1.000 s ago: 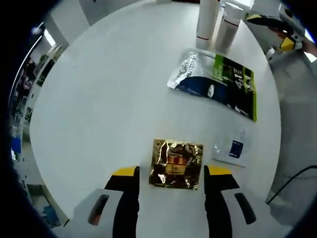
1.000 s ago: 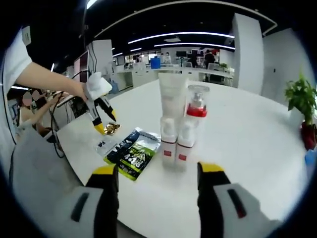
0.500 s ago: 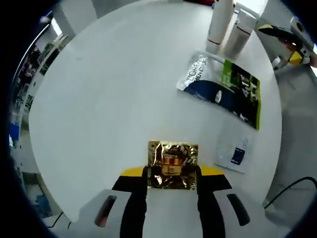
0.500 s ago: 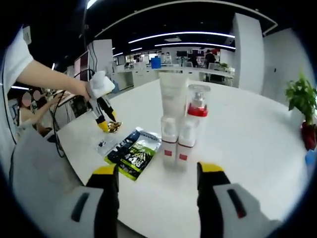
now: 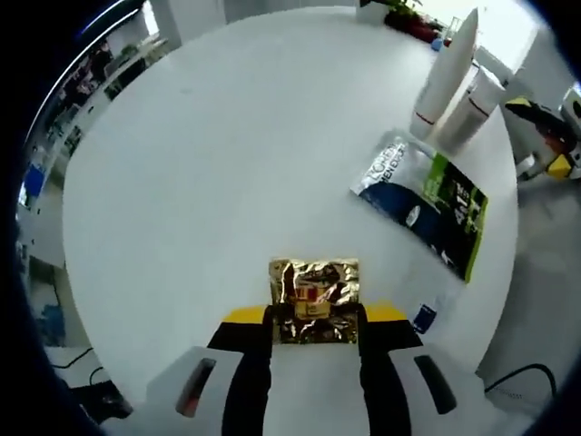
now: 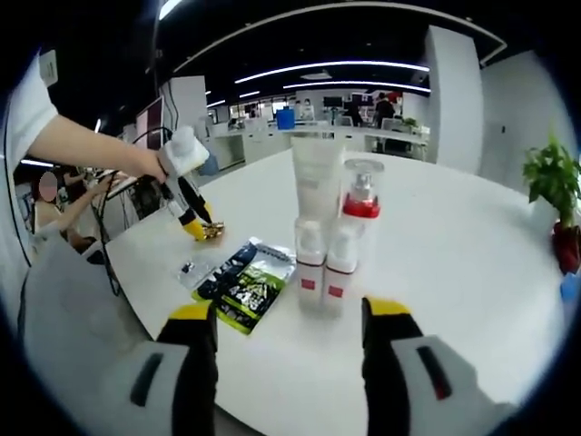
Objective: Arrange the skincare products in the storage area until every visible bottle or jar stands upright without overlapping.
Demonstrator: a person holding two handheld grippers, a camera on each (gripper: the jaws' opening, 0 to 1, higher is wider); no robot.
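My left gripper is shut on a gold foil sachet, lifted a little off the white table; in the right gripper view the left gripper holds the gold foil sachet above the table's left side. A dark blue and green sachet lies flat, and a small white sachet with a blue mark lies near it. Two white bottles stand upright at the far right. My right gripper is open, just in front of a cluster of upright bottles and the blue and green sachet.
The table edge curves close around my left gripper, with a cable beyond it. A potted plant stands at the table's right side. A person's arm reaches in from the left. Office desks fill the background.
My left gripper closed on the gold sachet and raised it, the view tilting so the bottles shifted right. The right gripper stayed still and open.
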